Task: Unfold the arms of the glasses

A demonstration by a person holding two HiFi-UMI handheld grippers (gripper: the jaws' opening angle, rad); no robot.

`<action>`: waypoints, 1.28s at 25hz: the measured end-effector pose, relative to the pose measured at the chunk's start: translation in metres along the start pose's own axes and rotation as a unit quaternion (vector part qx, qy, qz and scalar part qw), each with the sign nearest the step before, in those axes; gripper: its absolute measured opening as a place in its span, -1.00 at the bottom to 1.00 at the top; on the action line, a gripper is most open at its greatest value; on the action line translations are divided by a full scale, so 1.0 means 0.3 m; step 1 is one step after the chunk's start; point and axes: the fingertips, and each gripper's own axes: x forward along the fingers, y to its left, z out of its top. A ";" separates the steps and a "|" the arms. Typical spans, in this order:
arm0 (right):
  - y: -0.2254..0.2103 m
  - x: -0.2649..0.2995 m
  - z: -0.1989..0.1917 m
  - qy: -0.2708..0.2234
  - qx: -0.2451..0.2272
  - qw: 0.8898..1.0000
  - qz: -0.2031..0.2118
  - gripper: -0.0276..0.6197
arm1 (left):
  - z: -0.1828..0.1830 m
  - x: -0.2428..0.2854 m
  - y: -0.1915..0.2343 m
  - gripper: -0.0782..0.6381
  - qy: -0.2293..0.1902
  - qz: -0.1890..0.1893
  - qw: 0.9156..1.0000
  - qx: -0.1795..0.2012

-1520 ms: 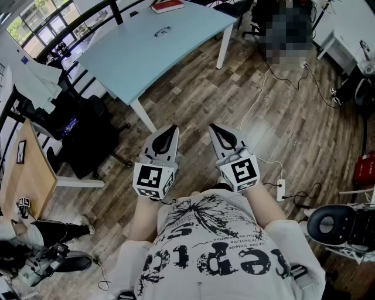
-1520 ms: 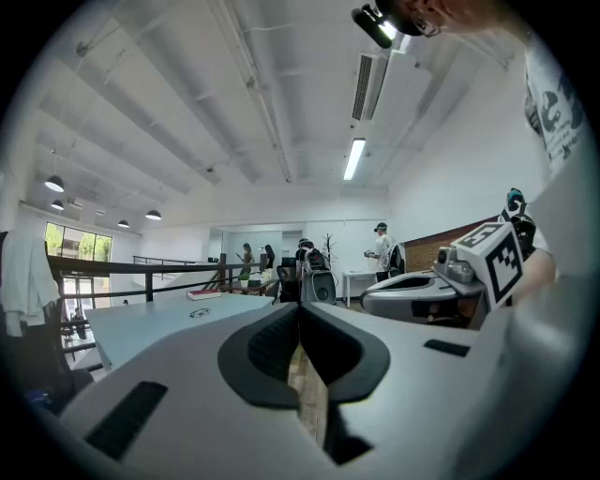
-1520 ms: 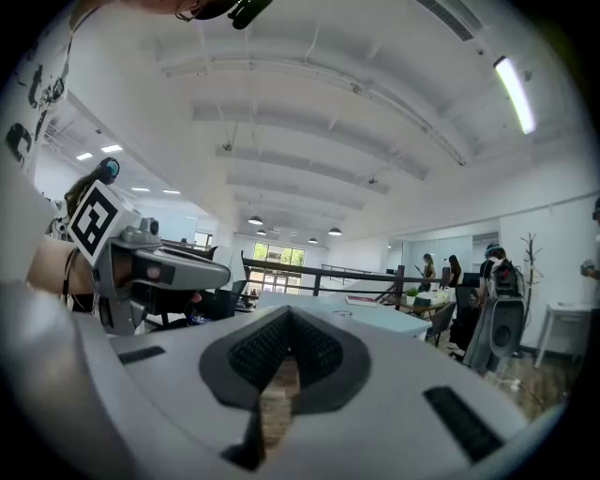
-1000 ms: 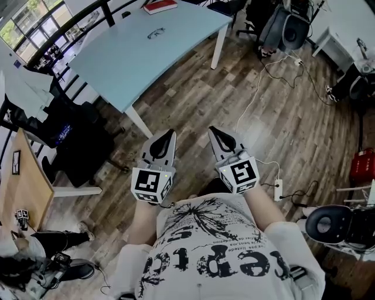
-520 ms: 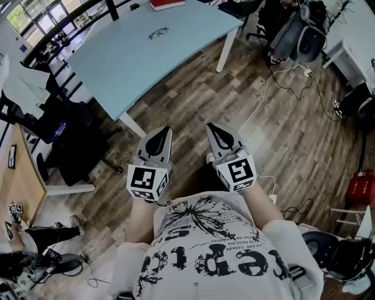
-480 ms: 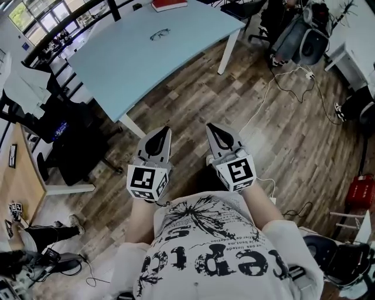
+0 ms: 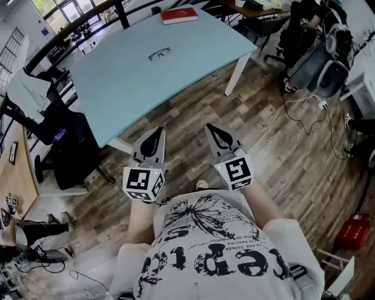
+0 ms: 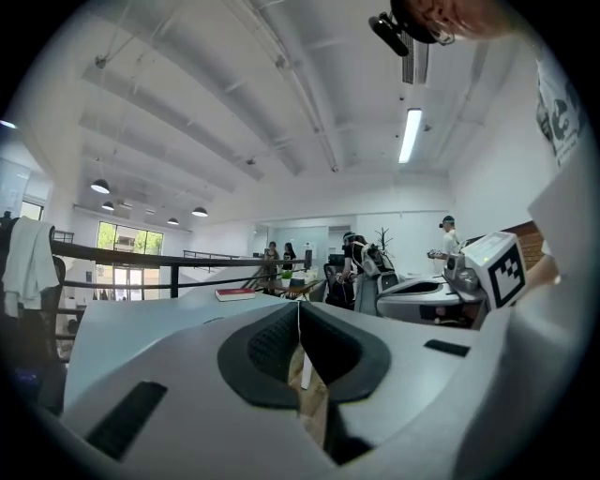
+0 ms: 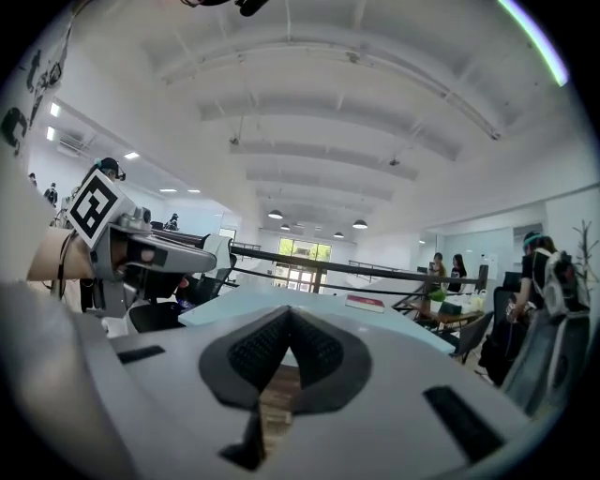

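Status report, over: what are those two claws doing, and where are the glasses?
Left gripper shut, empty. Right gripper shut, empty. Glasses on blue table ahead, not yet reached. Red book beyond them, not in the way.

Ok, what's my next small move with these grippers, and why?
Probably step in toward the light blue table and reach for the glasses, which lie mid-table, well beyond the left gripper and right gripper; both are shut and empty.
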 end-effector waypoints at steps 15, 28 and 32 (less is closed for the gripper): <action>-0.389 0.494 -0.124 0.019 0.009 0.999 0.041 -0.88 | -0.029 0.567 0.239 -0.73 0.027 0.032 0.999 -0.002; -0.709 1.310 -0.088 0.056 -0.008 0.996 0.063 -0.88 | 0.012 1.230 0.843 -0.73 0.053 0.035 0.998 -0.018; -0.770 1.485 -0.070 0.058 -0.015 0.995 0.080 -0.88 | 0.027 1.347 0.969 -0.73 0.060 0.047 0.997 -0.016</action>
